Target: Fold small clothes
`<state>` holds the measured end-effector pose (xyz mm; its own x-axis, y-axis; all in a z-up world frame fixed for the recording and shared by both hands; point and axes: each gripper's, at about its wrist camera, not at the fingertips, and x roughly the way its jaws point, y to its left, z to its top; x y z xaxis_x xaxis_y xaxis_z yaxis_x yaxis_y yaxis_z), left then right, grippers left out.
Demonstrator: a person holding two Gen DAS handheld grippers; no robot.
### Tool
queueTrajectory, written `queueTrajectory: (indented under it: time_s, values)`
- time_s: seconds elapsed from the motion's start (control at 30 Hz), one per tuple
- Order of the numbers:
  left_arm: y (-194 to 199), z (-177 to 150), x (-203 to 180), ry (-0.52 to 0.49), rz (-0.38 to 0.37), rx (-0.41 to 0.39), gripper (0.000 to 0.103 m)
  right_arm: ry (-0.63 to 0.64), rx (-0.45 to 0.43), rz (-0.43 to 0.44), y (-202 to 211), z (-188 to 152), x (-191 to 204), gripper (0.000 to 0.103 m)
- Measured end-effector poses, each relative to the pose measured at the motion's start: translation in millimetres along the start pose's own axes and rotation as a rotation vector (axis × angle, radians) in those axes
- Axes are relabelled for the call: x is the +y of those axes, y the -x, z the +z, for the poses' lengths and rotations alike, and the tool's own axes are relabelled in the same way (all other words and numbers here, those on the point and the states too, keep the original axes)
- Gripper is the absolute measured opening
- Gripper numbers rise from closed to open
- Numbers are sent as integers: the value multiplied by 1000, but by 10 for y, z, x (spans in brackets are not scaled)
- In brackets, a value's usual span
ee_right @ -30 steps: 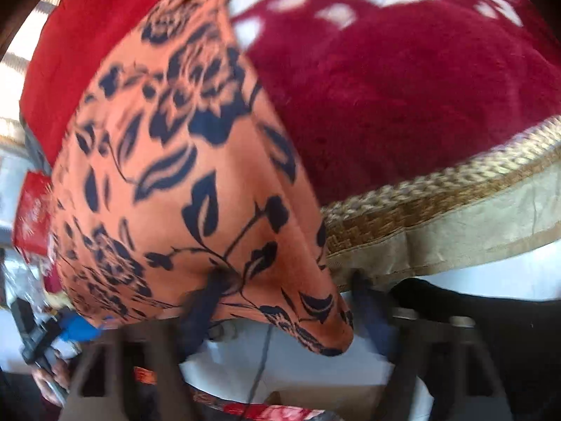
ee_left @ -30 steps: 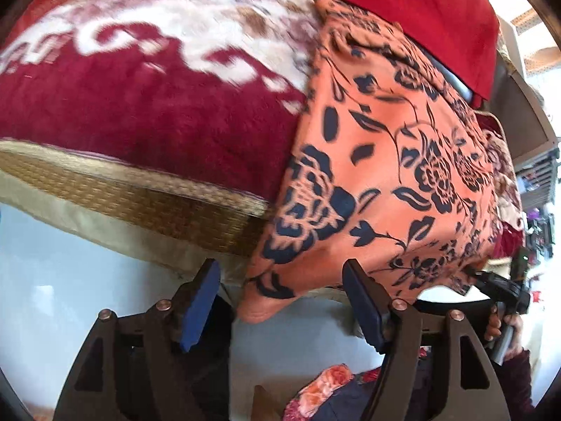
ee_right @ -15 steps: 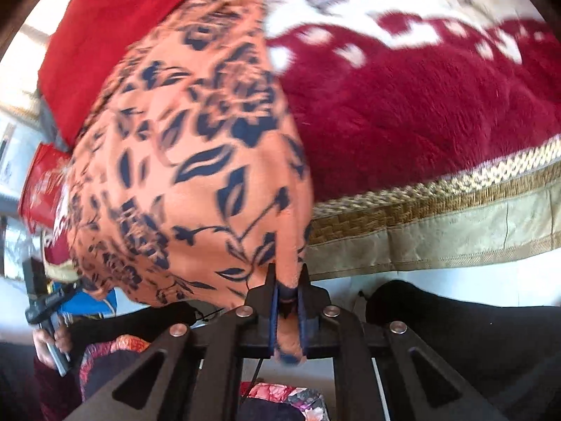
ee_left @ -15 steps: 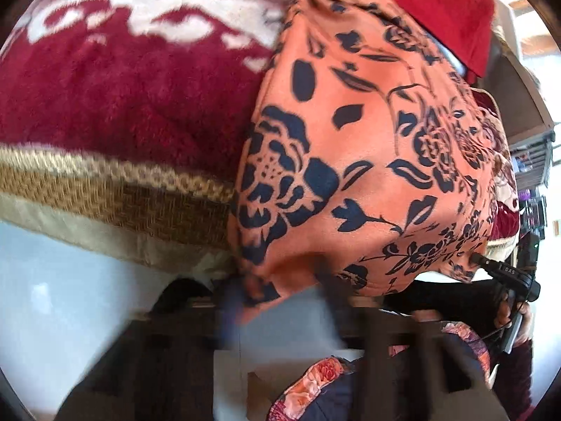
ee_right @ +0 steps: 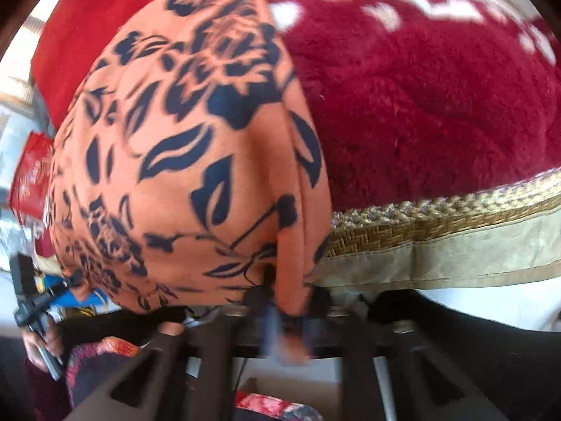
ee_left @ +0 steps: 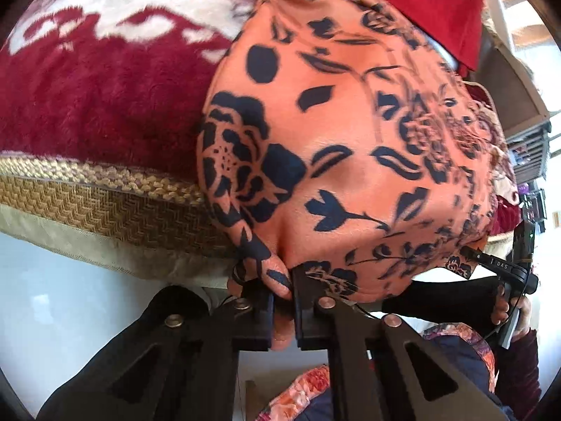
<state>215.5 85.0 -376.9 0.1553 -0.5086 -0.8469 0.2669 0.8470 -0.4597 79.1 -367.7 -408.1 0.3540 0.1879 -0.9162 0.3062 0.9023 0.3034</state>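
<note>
A bed (ee_left: 87, 210) with a fuzzy dark red blanket (ee_left: 87, 105) on top. An orange cloth with dark blue flowers (ee_left: 343, 133) lies over the bed's front edge.

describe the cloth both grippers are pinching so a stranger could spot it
On the dark red plush blanket with cream flowers, find its woven gold border at the near edge. Draped over that border lies the orange garment with navy blue roses and leaves. It is the only orange, smooth fabric there, unlike the plain red cloth behind it.
</note>
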Motion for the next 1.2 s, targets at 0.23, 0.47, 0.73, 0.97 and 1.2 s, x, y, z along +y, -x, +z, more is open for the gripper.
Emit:
queueTrajectory:
  time_s: [0.23,0.47,0.73,0.97,1.2]
  values:
    - [834,144,-212,-38,-244,-153,7,84,-165,250,883,9,199,7]
    - [1521,1077,-221,29,-345,-331,7,2,-418,484,1573,804,437,7]
    - [1271,2974,-137,157,-283,-436,7,-291,-567,489,1388,2671,321,7]
    - [-178,3726,361,345,-147,-274,7,-559,-374,502,-48,3539,-202,9]
    - [-260,3641,940,563,-486,-309,13,-654,-362,768,-312,3565,-612,15]
